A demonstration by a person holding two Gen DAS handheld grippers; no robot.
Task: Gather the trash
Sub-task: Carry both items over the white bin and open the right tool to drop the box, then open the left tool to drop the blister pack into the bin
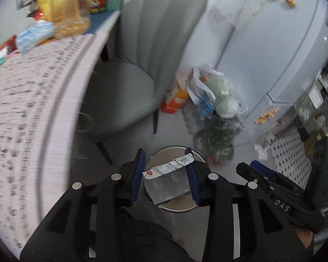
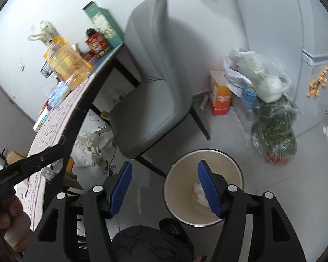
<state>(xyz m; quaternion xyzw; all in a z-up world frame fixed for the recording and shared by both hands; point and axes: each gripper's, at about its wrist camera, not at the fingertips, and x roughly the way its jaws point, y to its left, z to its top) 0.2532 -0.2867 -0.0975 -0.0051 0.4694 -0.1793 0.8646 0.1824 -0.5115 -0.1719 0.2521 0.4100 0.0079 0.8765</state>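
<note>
My left gripper [image 1: 166, 172] is shut on a silver pill blister pack [image 1: 169, 180] with a red and white label, held right above the round trash bin [image 1: 181, 207] on the floor. The bin [image 2: 183, 181] is cream inside with a dark rim and holds crumpled white tissue [image 2: 199, 193]. My right gripper [image 2: 164, 187] is open and empty, over the bin's left rim; its right finger hangs over the bin's inside. The right gripper also shows at the lower right of the left wrist view [image 1: 262, 170].
A grey chair [image 2: 150, 91] stands just behind the bin. The table [image 1: 32, 100] with a patterned cloth and food packages is at left. Plastic bags of greens [image 2: 273, 131] and an orange carton [image 2: 220, 100] sit on the floor by the fridge [image 1: 284, 54].
</note>
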